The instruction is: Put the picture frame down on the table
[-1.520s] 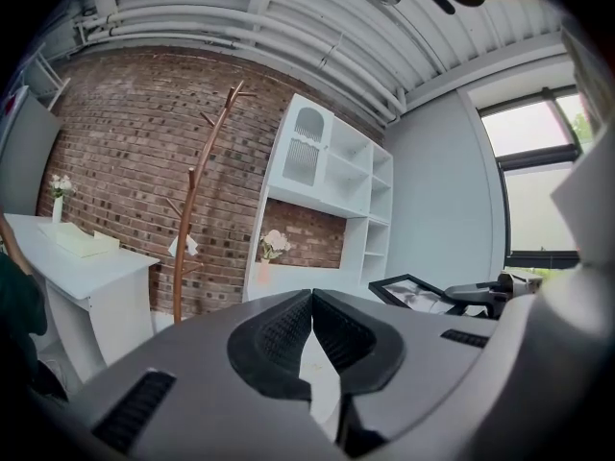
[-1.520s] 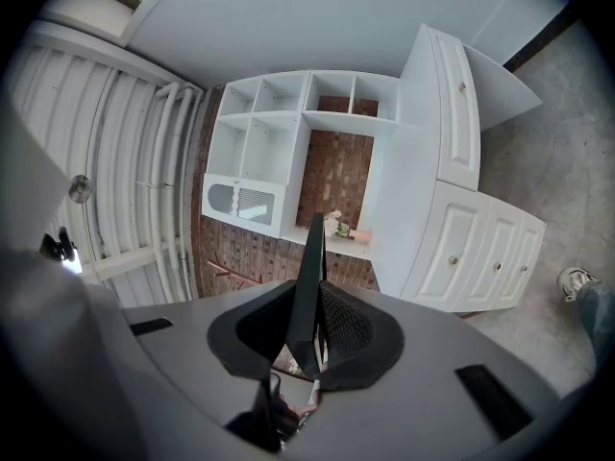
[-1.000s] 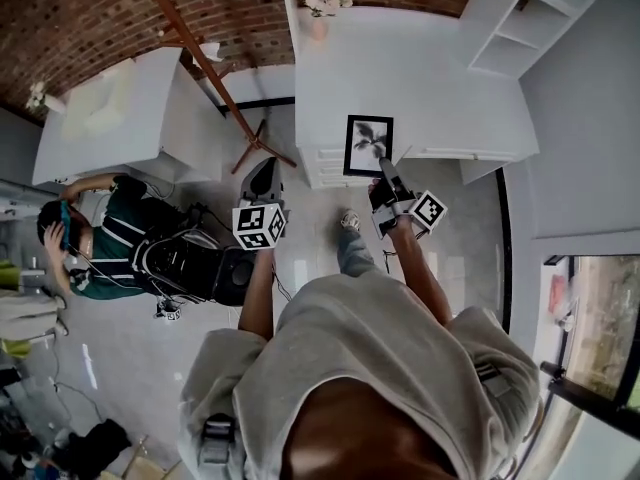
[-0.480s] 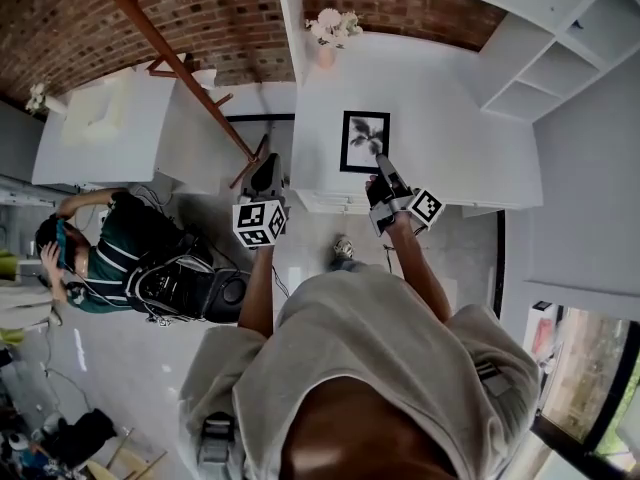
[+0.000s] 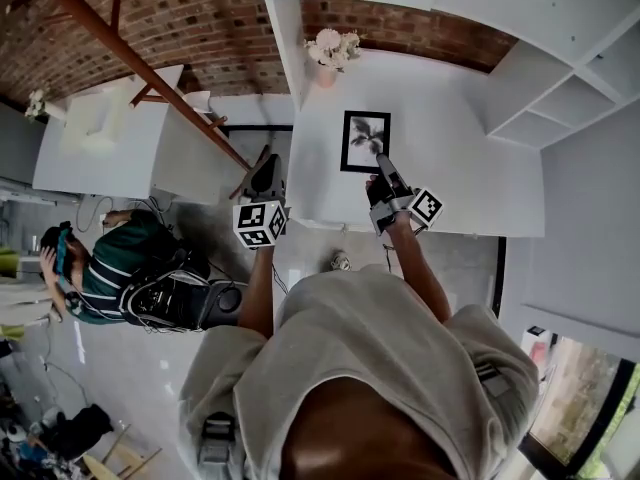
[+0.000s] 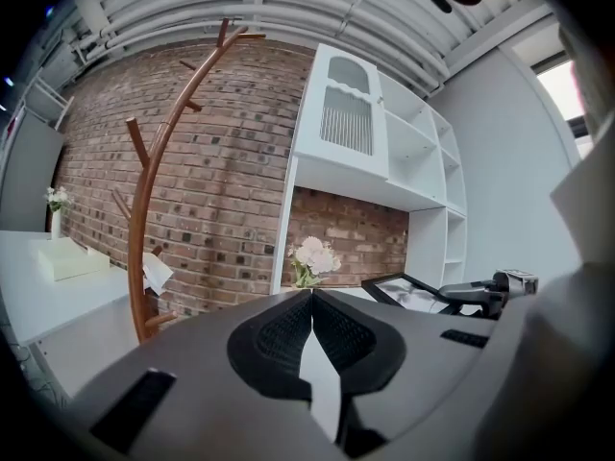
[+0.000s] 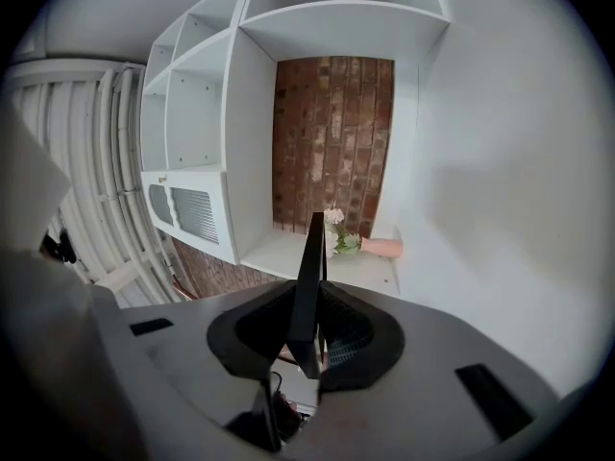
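Two steps' worth of ground has been covered in the last second: the white table (image 5: 455,173), whose near edge earlier sat right under the picture frame (image 5: 366,141), now stretches well past it toward the person, so the frame hangs fully over the tabletop. That puts the carrying part of the job about done, I judge, with only the lowering and letting go left; whether the frame already touches the surface I cannot tell. The right gripper (image 5: 383,164) is clamped on the frame's near edge, and its own view shows the thin black moulding (image 7: 309,277) edge-on between ribbed dark pads. The left gripper (image 5: 265,174) has its jaws pressed together on nothing and hovers off the table's left side. The frame is a slim black rectangle around a pale mount and a dark plant print, rigid and flat. The tabletop looks smooth and matt white, with a vase of pale flowers (image 5: 328,48) at its far end against rough red brick wall (image 5: 200,18).
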The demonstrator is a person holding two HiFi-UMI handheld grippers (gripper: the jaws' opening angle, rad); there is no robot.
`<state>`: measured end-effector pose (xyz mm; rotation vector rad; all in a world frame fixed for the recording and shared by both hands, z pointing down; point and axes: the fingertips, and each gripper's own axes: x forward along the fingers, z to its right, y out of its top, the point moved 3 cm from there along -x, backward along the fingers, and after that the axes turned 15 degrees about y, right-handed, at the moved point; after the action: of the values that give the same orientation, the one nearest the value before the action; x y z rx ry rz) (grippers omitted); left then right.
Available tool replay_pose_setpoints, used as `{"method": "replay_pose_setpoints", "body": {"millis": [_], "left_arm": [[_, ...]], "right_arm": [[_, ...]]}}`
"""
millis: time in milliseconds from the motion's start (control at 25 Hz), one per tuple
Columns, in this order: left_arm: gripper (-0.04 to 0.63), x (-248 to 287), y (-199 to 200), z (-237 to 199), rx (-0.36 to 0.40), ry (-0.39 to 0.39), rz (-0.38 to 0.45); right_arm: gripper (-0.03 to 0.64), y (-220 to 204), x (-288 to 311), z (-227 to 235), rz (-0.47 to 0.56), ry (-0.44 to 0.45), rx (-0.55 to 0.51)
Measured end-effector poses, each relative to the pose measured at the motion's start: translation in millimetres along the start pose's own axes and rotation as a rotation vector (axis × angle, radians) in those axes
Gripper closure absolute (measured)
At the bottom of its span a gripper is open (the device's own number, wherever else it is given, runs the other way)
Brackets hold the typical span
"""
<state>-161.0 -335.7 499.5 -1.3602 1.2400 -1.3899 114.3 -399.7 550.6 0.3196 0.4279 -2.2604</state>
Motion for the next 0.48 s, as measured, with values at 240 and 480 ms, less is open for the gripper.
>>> {"method": "replay_pose_setpoints", "body": {"millis": [240, 480], "left_arm": [[0.578, 29, -1, 3, 0.004, 0.009, -0.014], [0.578, 43, -8, 9, 0.007, 0.002, -0.030]], "right_arm": [[0.532, 18, 19, 18, -0.001, -0.003, 0.013], [0.532, 26, 26, 31, -0.002, -0.016, 0.023]]}}
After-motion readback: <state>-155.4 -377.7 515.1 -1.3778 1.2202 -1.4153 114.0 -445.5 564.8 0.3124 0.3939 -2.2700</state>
